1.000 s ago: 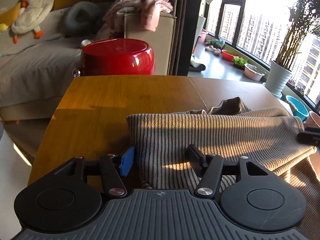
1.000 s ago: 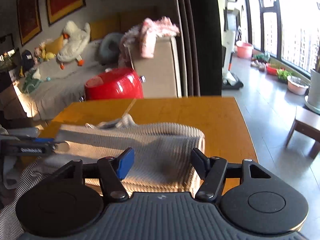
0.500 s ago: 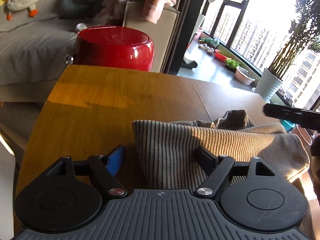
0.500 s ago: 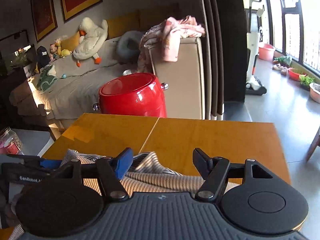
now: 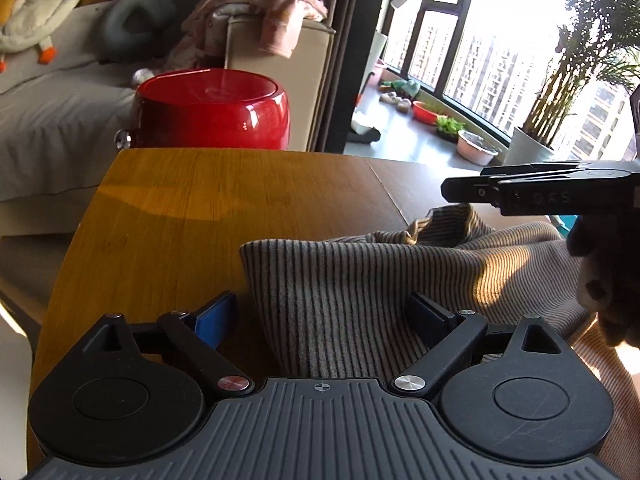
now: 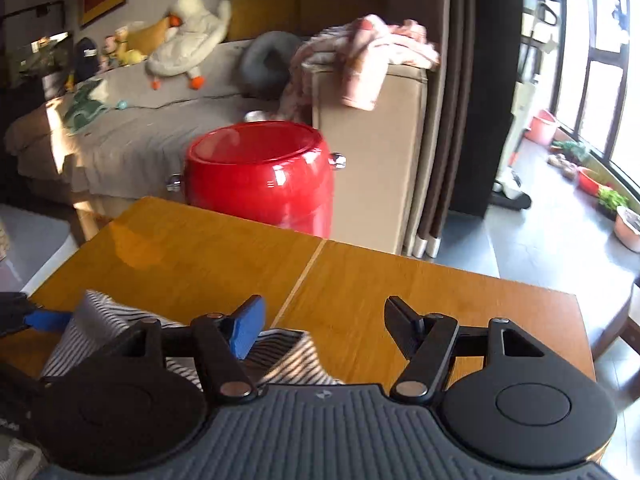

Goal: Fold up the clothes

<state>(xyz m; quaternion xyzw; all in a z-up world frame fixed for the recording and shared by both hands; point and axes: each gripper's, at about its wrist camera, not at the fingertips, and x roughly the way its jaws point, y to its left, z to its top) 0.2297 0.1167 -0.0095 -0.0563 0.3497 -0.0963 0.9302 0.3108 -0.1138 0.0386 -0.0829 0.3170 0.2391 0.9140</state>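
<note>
Both cameras sit just behind their grippers' fingers, low and close over the wooden table (image 5: pixel 192 208). The left wrist view faces across the table towards the window, with the right gripper (image 5: pixel 464 192) entering from its right edge. The right wrist view, somewhat blurred, angles left towards the sofa. Both share the striped garment (image 5: pixel 360 280), the red drum (image 6: pixel 260 172) and the table's far edge.

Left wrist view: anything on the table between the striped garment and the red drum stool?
Nothing: bare wooden table runs from the striped knit garment to the glossy red drum stool.
</note>
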